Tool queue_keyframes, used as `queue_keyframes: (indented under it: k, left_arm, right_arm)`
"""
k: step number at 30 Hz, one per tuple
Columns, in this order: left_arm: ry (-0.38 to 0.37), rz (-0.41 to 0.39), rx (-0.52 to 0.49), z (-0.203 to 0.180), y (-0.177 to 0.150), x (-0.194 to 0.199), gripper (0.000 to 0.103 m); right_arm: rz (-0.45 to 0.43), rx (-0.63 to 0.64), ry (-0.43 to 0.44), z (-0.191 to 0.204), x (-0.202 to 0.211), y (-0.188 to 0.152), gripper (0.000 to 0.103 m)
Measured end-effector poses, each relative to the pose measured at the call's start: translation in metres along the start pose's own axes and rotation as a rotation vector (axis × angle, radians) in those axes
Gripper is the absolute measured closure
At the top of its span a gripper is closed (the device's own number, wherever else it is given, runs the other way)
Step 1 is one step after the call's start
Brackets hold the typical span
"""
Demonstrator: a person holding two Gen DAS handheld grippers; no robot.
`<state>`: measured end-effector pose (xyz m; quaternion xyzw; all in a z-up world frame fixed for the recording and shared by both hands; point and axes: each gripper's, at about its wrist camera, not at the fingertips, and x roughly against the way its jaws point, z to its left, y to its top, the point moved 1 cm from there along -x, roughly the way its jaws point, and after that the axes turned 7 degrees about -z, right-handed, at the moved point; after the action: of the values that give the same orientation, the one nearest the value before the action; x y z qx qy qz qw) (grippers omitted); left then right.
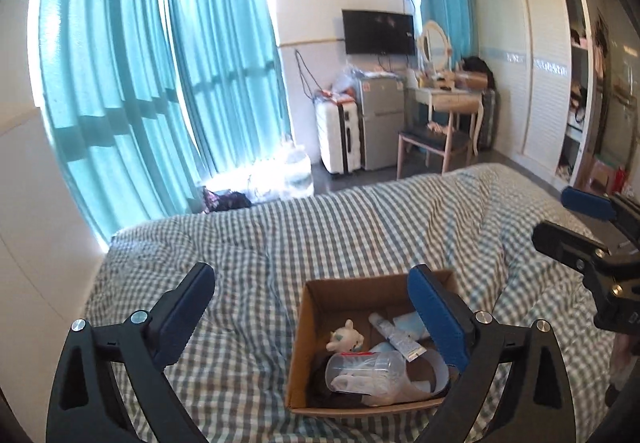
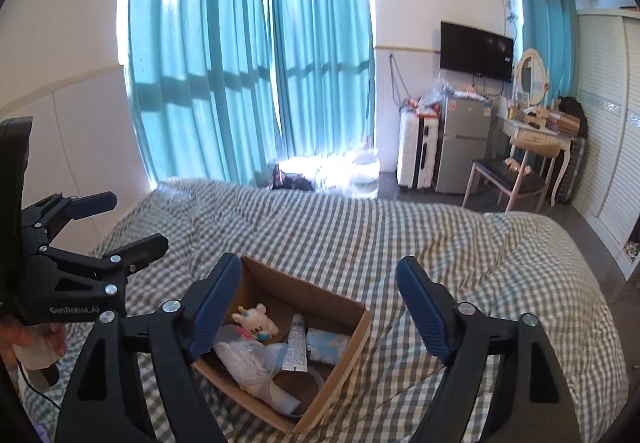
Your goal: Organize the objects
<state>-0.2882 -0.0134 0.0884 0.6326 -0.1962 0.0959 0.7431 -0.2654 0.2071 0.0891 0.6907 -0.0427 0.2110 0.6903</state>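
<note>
An open cardboard box [image 1: 316, 307] sits on the checked bed cover; it also shows in the right wrist view [image 2: 352, 339]. Inside lie a small white plush toy [image 1: 346, 337] [image 2: 256, 319], a white tube [image 1: 396, 337] [image 2: 296, 343], a clear plastic cup [image 1: 366, 369] [image 2: 244, 357], a light blue packet [image 2: 328, 345] and a white strap. My left gripper [image 1: 312, 307] is open and empty above the box's left side. My right gripper [image 2: 320, 303] is open and empty above the box. Each gripper shows in the other's view, the right [image 1: 568, 223], the left [image 2: 128, 223].
The bed [image 1: 320, 235] with its green-white checked cover fills the foreground. Beyond it are teal curtains [image 1: 160, 83], a white suitcase [image 1: 340, 135], a small fridge [image 1: 380, 123], a chair [image 1: 436, 143], a dressing table [image 1: 448, 95] and a wardrobe [image 1: 532, 83].
</note>
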Motion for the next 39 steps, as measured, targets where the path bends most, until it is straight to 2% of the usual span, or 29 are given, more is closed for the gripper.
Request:
queue_keyframes:
  k: [4, 8, 12, 16, 18, 24, 27, 35, 37, 39]
  left_arm:
    - [0.029, -0.067, 0.031, 0.009, 0.014, 0.040, 0.001]
    - [0.061, -0.143, 0.049, 0.008, 0.022, 0.075, 0.000]
    - [0.089, -0.204, 0.048, 0.000, 0.016, 0.102, 0.000]
    - [0.118, -0.240, 0.018, -0.014, -0.002, 0.122, 0.000]
    - [0.129, -0.243, 0.032, -0.016, -0.014, 0.126, 0.000]
    - [0.162, -0.282, 0.048, -0.024, -0.047, 0.139, 0.000]
    - [0.173, -0.283, 0.053, -0.023, -0.056, 0.146, 0.000]
    - [0.198, -0.267, 0.131, -0.018, -0.098, 0.163, 0.000]
    - [0.172, -0.267, 0.158, -0.018, -0.109, 0.168, 0.000]
    - [0.141, -0.246, 0.175, -0.020, -0.115, 0.167, 0.000]
  right_arm:
    - [-0.080, 0.012, -0.045, 0.008, 0.046, 0.016, 0.007]
    - [-0.144, 0.047, -0.064, 0.016, 0.082, 0.023, 0.003]
    - [-0.179, 0.031, -0.107, 0.012, 0.102, 0.010, 0.002]
    - [-0.198, 0.004, -0.110, 0.009, 0.116, -0.012, 0.002]
    - [-0.198, -0.012, -0.105, 0.009, 0.117, -0.022, 0.002]
    - [-0.111, 0.034, -0.091, 0.013, 0.108, -0.051, 0.002]
    - [-0.141, 0.023, -0.099, 0.011, 0.117, -0.056, 0.002]
    - [-0.263, 0.082, -0.206, 0.020, 0.141, -0.084, 0.001]
    - [-0.264, 0.070, -0.207, 0.021, 0.142, -0.095, 0.001]
    - [-0.255, 0.032, -0.170, 0.019, 0.143, -0.105, 0.001]
